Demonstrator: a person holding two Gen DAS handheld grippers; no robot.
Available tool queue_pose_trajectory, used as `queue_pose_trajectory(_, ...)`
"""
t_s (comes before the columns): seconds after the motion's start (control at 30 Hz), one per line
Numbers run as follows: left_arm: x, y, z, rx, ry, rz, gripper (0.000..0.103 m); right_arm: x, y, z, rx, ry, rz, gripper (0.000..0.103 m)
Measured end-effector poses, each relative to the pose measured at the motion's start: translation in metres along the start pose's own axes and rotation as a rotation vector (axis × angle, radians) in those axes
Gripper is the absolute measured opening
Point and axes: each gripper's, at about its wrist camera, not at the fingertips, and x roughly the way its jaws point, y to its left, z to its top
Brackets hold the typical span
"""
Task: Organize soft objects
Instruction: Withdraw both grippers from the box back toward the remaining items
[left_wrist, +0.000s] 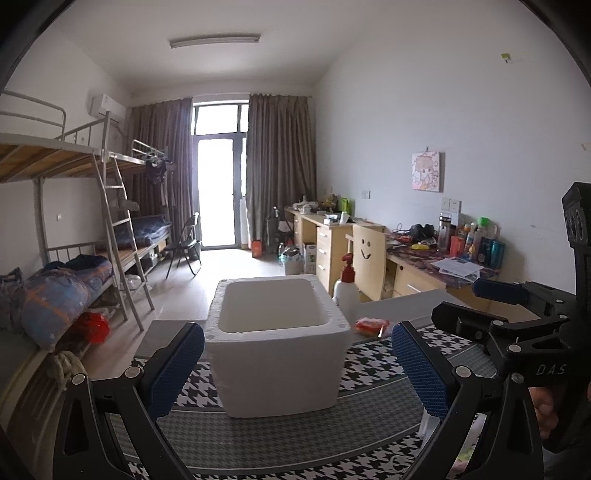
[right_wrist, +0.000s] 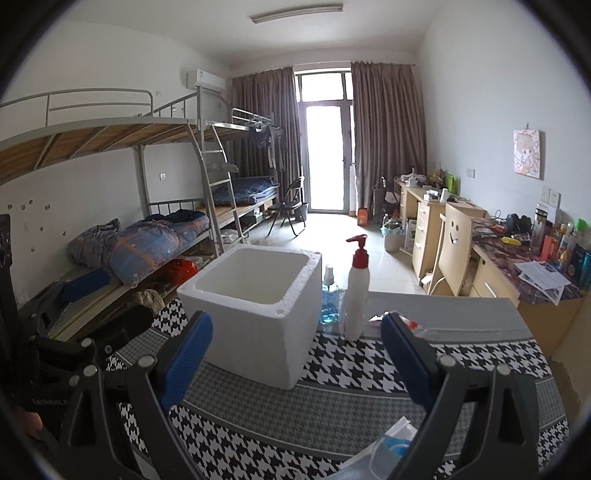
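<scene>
A houndstooth cloth (right_wrist: 354, 369) covers the desk (right_wrist: 461, 306). On it stands a white foam box (left_wrist: 277, 354), open-topped, nothing visible inside. Right of the box stands a white pump bottle (right_wrist: 357, 291) with a red top, and a blue spray bottle (right_wrist: 330, 299) between them. An orange packet (left_wrist: 372, 326) lies by the box's right corner. A clear-wrapped blue item (right_wrist: 388, 443) lies at the near edge. The left gripper (left_wrist: 295, 373) and right gripper (right_wrist: 295, 365) are both spread apart, holding nothing.

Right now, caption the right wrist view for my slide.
Open right tool facing an empty white foam box beside a red-capped pump bottle on a houndstooth cloth.
</scene>
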Motion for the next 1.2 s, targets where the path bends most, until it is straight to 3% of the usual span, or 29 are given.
queue_pose_trajectory(1.2, -0.010, -0.047, -0.028, -0.008, -0.006, -0.164, 0.102, -0.041, -0.041, -0.042, 0.074, -0.033, -0.100, 0.094)
